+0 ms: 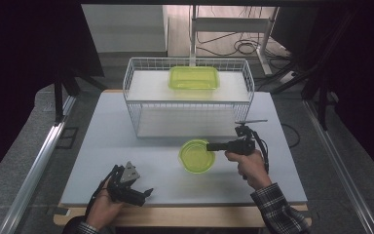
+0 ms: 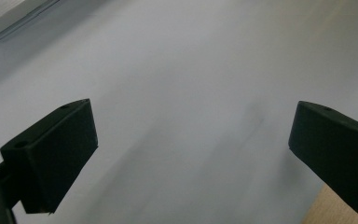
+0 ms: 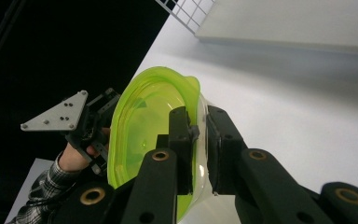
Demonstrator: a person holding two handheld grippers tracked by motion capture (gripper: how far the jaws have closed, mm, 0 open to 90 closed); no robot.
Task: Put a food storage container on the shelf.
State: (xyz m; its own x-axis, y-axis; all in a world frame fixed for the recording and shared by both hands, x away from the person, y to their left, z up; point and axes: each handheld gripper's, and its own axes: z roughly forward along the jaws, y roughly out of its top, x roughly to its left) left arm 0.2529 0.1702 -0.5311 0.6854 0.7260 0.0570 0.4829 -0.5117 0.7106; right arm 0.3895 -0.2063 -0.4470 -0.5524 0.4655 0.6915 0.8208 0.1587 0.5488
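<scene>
A round, translucent green bowl [image 1: 196,156] hangs just above the middle of the table, pinched by its rim. My right gripper [image 1: 210,146] is shut on that rim, one jaw inside the bowl [image 3: 149,126] and one outside, as the right gripper view [image 3: 196,135] shows. My left gripper [image 1: 148,191] rests low at the front left of the table, its jaws spread wide with nothing between them [image 2: 191,140]. A green rectangular container [image 1: 194,78] lies on top of the white wire rack [image 1: 141,87] at the back.
The grey table top [image 1: 126,141] has a wooden front edge [image 1: 175,214]. The wire rack spans the back middle, with a lower shelf beneath. Dark curtains, a metal rail [image 1: 44,156] at left and cables on the floor behind surround the table.
</scene>
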